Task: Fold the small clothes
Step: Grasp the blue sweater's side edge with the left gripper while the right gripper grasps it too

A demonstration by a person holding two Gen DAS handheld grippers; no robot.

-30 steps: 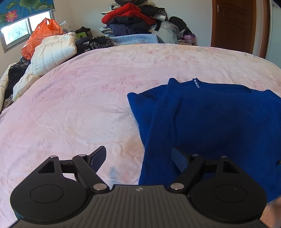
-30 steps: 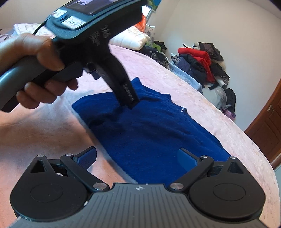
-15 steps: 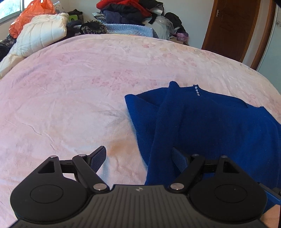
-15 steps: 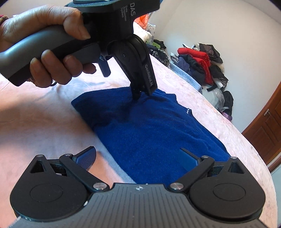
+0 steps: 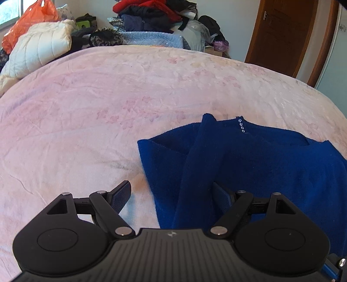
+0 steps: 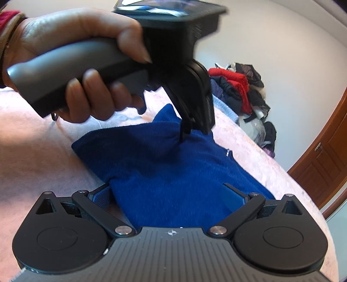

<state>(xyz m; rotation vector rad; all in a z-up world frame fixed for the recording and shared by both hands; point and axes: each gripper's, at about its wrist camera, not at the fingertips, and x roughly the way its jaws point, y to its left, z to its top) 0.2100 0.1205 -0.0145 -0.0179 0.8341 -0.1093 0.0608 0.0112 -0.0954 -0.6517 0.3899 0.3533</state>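
Note:
A small dark blue knit garment (image 5: 249,164) lies on the pink bedspread (image 5: 108,108), one sleeve folded over its body, small rhinestones at the neck. My left gripper (image 5: 172,196) is open just above the garment's near left edge. In the right wrist view the left gripper (image 6: 184,130), held in a hand, hovers over the garment (image 6: 164,173) with its fingertips touching the cloth. My right gripper (image 6: 170,195) is open, its jaws spread either side of the garment's near end, holding nothing.
A pile of clothes (image 5: 156,15) lies beyond the bed's far edge, with a white quilted jacket (image 5: 41,47) and an orange bag (image 5: 28,23) at the far left. A wooden door (image 5: 284,32) stands at the far right.
The left gripper has moved closer over the garment toward my right gripper. The right gripper has come forward so its open jaws straddle the garment's near end.

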